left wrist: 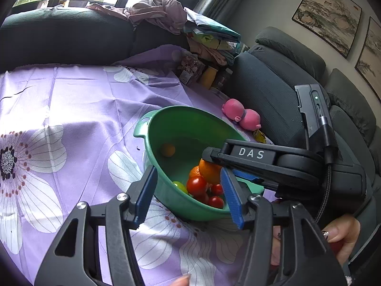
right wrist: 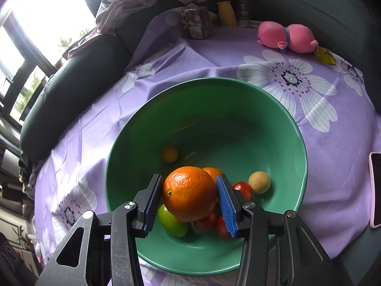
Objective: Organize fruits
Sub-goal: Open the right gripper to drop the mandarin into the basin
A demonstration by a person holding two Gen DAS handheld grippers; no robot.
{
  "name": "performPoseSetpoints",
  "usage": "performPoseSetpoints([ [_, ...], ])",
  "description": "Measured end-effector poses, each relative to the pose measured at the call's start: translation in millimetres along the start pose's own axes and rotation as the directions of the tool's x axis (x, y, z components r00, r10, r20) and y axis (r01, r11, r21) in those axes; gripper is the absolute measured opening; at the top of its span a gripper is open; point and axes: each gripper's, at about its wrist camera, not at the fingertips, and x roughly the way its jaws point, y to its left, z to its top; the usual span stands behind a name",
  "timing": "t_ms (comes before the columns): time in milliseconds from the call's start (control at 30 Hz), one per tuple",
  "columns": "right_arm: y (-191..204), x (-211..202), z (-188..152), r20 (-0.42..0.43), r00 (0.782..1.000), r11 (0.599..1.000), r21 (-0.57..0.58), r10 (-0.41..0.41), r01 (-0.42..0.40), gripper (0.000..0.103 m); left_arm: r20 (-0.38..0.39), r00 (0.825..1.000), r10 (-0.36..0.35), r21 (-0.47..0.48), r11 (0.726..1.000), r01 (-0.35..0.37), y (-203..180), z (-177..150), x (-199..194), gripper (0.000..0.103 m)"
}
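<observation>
A green bowl [right wrist: 214,79] stands on the purple flowered cloth. My right gripper [right wrist: 189,178] is shut on a large orange [right wrist: 190,193], holding it just above the fruit in the bowl. Under it lie a second orange [right wrist: 213,172], several red tomatoes [right wrist: 241,189], a green tomato [right wrist: 171,221], a small yellow-orange fruit [right wrist: 169,153] and a tan ball-shaped fruit [right wrist: 259,182]. In the left wrist view my left gripper [left wrist: 188,170] stands open at the near wall of the bowl [left wrist: 152,119], its pads pressing on nothing. The held orange [left wrist: 209,169] shows there under the right gripper's black body.
A pink plush toy [right wrist: 285,37] lies behind the bowl. A yellow bottle [right wrist: 227,13], a dark jar and a clear bag of dried goods [right wrist: 196,23] stand at the cloth's far edge. A phone [right wrist: 376,190] lies at the right. Dark sofa cushions [left wrist: 269,90] and piled clothes ring the table.
</observation>
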Motion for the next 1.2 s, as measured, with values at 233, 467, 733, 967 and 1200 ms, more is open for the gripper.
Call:
performPoseSetpoints([
  [233, 5, -17, 1, 0.057, 0.998, 1.0, -0.026, 0.001, 0.001, 0.059, 0.007, 1.0, 0.011, 0.004, 1.0, -0.011, -1, 2, -5, 0.075],
  [467, 7, -30, 1, 0.096, 0.995, 0.999, -0.036, -0.002, 0.006, 0.06, 0.04, 0.999, 0.016, 0.017, 1.0, -0.017, -4, 4, -13, 0.081],
  [733, 7, -46, 1, 0.147, 0.988, 0.997, -0.043, -0.053, 0.06, 0.06, 0.048, 0.999, -0.009, 0.014, 1.0, 0.009, -5, 4, -18, 0.081],
  [967, 8, -51, 1, 0.169, 0.982, 0.994, -0.049, -0.09, 0.099, 0.06, 0.048, 0.999, -0.01, 0.01, 1.0, 0.01, -6, 5, -19, 0.081],
  [1200, 9, -54, 0, 0.182, 0.979, 0.993, -0.059, -0.09, 0.102, 0.06, 0.064, 0.998, -0.018, 0.002, 1.0, 0.018, -5, 5, -24, 0.08],
])
